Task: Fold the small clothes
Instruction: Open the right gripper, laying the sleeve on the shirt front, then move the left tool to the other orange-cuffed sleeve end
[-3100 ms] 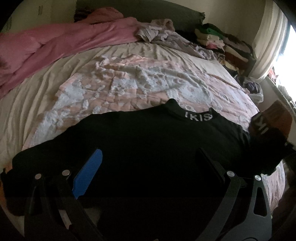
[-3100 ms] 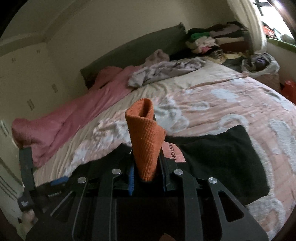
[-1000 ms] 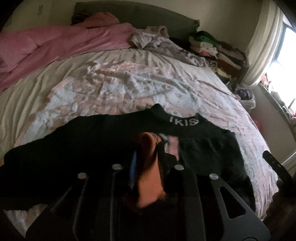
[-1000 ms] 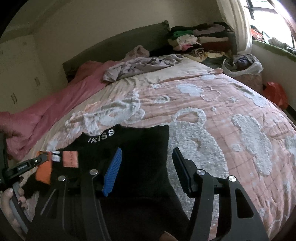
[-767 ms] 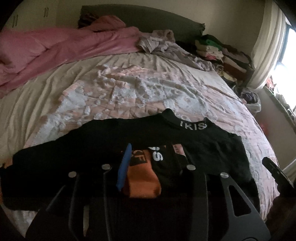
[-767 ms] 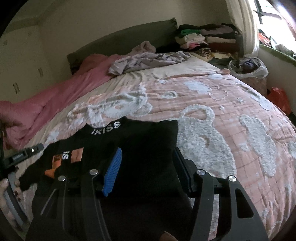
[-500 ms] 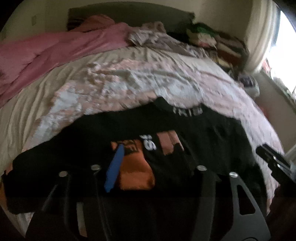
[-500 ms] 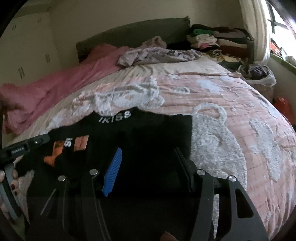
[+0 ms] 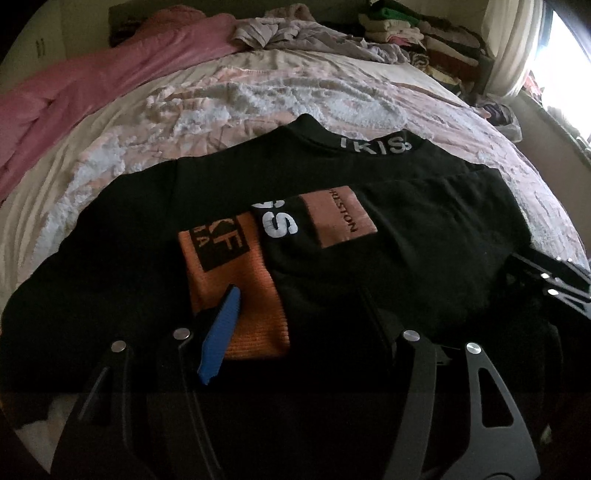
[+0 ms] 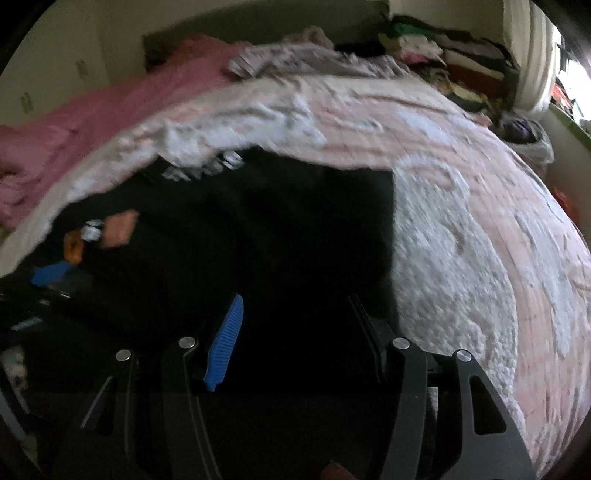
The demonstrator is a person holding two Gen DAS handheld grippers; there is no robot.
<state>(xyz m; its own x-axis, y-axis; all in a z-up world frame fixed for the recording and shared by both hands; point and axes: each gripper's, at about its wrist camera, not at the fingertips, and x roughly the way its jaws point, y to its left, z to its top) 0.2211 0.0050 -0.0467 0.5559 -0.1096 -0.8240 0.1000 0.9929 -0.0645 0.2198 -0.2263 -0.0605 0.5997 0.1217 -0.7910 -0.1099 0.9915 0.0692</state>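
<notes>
- A black sweater (image 9: 369, 266) is laid flat on the near part of a pink and white patterned bedspread (image 9: 258, 99); its collar, lettered in white, points toward the headboard.
- An orange cuff (image 9: 236, 295) of a folded-in sleeve is seen lying across the sweater's chest, beside a pinkish label patch (image 9: 338, 216).
- The left gripper (image 9: 295, 314) is held low over the sweater with its jaws apart. They have just been opening, and the orange cuff lies between them, touched only by the blue pad (image 9: 219, 332) at its left edge; it is not clamped.
- The right gripper (image 10: 295, 332) is held over the sweater's right half, jaws apart, with only flat black cloth below; contact cannot be told through the blur.
- The sweater's right edge (image 10: 391, 236) is seen running just beside the right finger, with bare bedspread beyond it to the bed's side.
- Open bedspread is found between the collar and the far clutter: a pink blanket (image 9: 110, 74), a crumpled lilac garment (image 9: 303, 33) and a stack of folded clothes (image 9: 424, 40).
</notes>
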